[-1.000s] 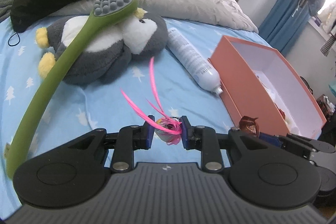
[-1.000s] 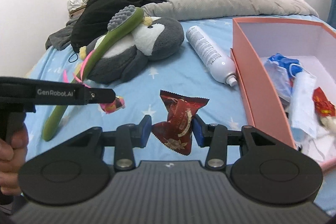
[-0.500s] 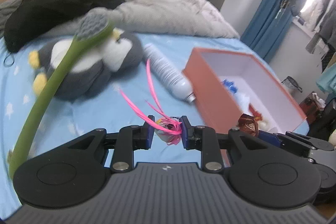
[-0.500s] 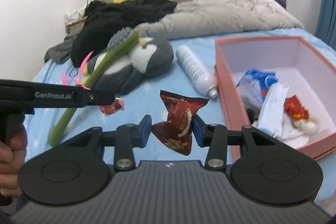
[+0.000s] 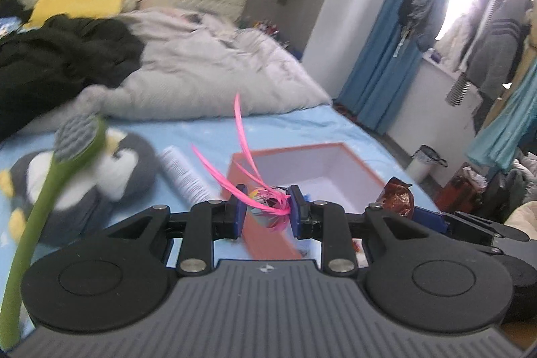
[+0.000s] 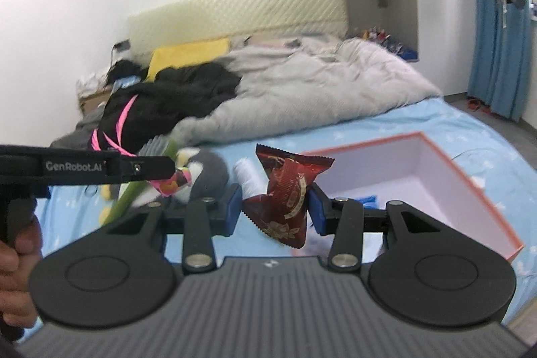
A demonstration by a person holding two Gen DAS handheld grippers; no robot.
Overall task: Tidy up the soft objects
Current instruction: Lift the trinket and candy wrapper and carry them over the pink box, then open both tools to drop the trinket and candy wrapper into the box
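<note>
Bedroom, blue star-print bed sheet (image 5: 295, 130). Left tongs (image 5: 266, 212) clamp small pink-feathered toy (image 5: 268, 210); right tongs (image 6: 275, 207) clamp dark red crinkly snack packet (image 6: 285, 190). Both aloft near orange cardboard box (image 6: 470, 176), undelivered. Grey plush penguin (image 5: 131, 170) on bed, unsorted.

Penguin plush (image 5: 127, 163) left of bottle (image 5: 183, 171), box (image 5: 322, 163) right (quilt (image 5: 208, 79) behind).
</note>
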